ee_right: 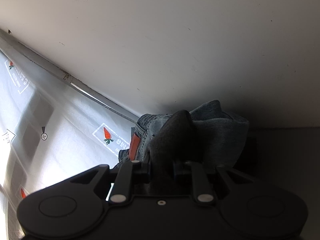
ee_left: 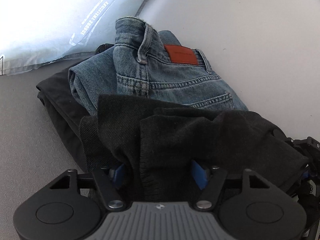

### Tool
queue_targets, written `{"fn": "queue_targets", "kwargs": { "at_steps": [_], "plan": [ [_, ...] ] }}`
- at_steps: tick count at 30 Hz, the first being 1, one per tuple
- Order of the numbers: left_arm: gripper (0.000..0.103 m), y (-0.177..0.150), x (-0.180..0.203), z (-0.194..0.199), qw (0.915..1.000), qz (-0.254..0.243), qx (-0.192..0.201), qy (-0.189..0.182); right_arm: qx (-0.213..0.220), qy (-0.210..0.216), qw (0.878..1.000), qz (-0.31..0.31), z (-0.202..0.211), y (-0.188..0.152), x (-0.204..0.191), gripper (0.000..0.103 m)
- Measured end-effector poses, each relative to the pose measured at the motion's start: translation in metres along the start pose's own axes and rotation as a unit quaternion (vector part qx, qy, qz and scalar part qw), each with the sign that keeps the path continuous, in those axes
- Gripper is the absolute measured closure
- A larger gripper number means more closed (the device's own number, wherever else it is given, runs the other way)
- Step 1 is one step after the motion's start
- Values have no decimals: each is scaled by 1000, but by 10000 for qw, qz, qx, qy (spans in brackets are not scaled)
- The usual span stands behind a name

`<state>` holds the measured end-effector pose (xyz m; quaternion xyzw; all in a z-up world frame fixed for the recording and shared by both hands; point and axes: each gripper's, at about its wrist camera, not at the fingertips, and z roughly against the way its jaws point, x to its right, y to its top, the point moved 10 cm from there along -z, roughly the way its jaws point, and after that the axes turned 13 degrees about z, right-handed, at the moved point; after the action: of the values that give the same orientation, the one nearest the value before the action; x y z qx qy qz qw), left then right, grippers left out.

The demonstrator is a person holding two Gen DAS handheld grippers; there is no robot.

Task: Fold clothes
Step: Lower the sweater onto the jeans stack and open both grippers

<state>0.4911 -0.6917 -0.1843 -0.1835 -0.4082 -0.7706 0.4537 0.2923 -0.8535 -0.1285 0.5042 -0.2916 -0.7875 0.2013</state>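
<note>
- Black knit garment (ee_left: 180, 132), coarse and rumpled, lies bunched across the lower centre of the left wrist view, overlapping folded blue jeans (ee_left: 170, 80) with a brown leather patch (ee_left: 181, 55).
- Left gripper (ee_left: 160, 172): blue-padded fingers (ee_left: 197, 173) straddle a ribbed fold; whether they pinch it I cannot tell.
- Right gripper (ee_right: 162, 168): fingers clenched on the same dark cloth.
- Grey surface (ee_left: 24, 140) lies open at lower left; a printed plastic bag (ee_left: 50, 30) bounds the upper left, a pale wall (ee_right: 180, 40) rises behind.

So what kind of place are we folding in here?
Probably a home bedroom, on a bed: a grey bedsheet, a carrot-print pillow against a plain white wall, and folded jeans stacked there.
</note>
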Motion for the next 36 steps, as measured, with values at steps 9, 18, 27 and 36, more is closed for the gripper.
{"fn": "queue_targets", "kwargs": {
  "at_steps": [9, 18, 27, 36],
  "plan": [
    [79, 16, 31, 57, 9966, -177, 576, 563, 43, 606, 9978, 247, 14, 9, -55, 84],
    [78, 127, 108, 104, 9799, -1152, 1615, 206, 779, 1356, 9873, -263, 46, 41, -90, 84],
    [47, 114, 86, -7, 9541, -2298, 1149, 1536, -462, -2173, 9620, 1585, 19, -6, -12, 74],
    [27, 90, 42, 6, 9573, -1884, 1237, 1810, -465, -2967, 9128, 2767, 18, -15, -15, 37]
  ]
}}
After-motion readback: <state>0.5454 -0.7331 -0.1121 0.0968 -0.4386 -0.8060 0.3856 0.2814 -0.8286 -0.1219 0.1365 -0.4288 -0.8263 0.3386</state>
